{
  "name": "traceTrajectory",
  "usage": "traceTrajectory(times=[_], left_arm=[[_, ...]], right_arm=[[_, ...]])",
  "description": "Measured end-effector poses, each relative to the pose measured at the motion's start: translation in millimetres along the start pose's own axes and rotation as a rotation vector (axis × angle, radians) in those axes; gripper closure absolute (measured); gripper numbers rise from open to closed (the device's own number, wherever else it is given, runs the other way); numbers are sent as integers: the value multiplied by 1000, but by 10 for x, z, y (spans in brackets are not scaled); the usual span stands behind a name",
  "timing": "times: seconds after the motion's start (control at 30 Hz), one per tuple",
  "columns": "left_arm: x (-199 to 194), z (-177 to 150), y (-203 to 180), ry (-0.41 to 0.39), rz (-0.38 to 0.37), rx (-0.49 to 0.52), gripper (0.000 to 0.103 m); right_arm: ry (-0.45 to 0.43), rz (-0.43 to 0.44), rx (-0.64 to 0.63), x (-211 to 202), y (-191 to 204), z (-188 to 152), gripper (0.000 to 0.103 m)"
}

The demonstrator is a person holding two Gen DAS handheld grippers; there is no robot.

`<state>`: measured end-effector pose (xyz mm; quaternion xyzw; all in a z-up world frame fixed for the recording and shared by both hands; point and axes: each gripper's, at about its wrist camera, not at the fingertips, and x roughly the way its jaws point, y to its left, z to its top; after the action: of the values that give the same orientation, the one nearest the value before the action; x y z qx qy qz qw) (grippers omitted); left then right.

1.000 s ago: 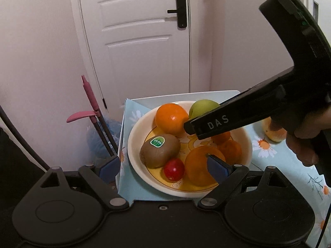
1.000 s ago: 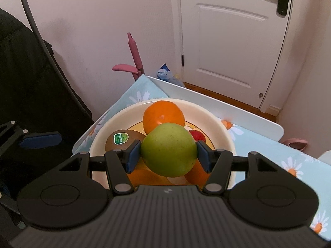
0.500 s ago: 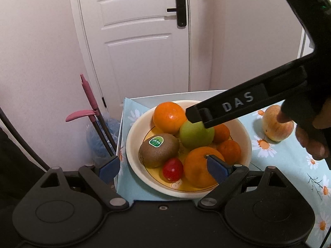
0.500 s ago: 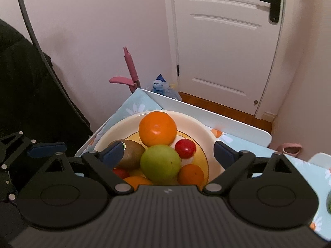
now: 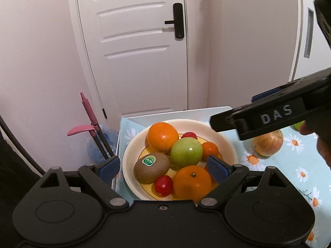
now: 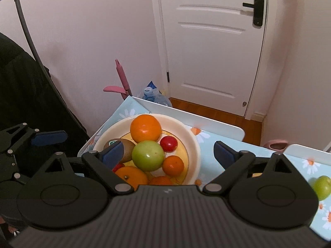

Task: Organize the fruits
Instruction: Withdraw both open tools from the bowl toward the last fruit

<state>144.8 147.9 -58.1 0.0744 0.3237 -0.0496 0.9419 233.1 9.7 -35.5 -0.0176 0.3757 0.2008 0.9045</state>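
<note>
Right gripper [image 6: 168,154] fingers spread wide, nothing between the pads, hovering above the near half of the bowl [image 6: 192,142]. Green apple [image 6: 148,155] sits in the bowl just ahead of the gap, toward the left finger [image 6: 112,154], loose, not touched. Beyond it a big orange [image 6: 145,128]; a red tomato [image 6: 168,143] just right of the apple, a small orange [image 6: 173,165] at its near right. Kiwi [image 6: 127,146] partly hidden behind the left finger. Another orange [image 6: 131,175] tucked under the gripper body. Right finger [image 6: 224,155] is outside the rim, over the flowered surface [image 6: 209,144]. Far right of that finger, a second green apple [image 6: 322,187] lies on the surface, well apart from the bowl.

Left gripper [image 5: 163,167] fingers also spread, empty, straddling the near side of the bowl [image 5: 225,142]. Between its fingers: kiwi [image 5: 152,167] with green sticker, small tomato [image 5: 163,186], orange [image 5: 192,183]. Green apple [image 5: 186,151] ahead of them, mid bowl. Right of the right finger, outside the bowl, a reddish-yellow apple [image 5: 268,143] on the surface, partly behind the other gripper's black body [image 5: 275,117].
</note>
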Motion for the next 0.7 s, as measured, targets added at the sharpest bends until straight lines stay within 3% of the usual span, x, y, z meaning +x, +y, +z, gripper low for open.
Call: traceTrajectory(times=[0.3, 0.7], left_arm=[[-286, 84, -449, -30, 70, -15, 9], [-415, 206, -1303, -28, 87, -19, 9]], right_arm=[[-22, -8, 16, -553, -494, -153, 0], [-22, -51, 14, -1100, -1450, -512, 0]])
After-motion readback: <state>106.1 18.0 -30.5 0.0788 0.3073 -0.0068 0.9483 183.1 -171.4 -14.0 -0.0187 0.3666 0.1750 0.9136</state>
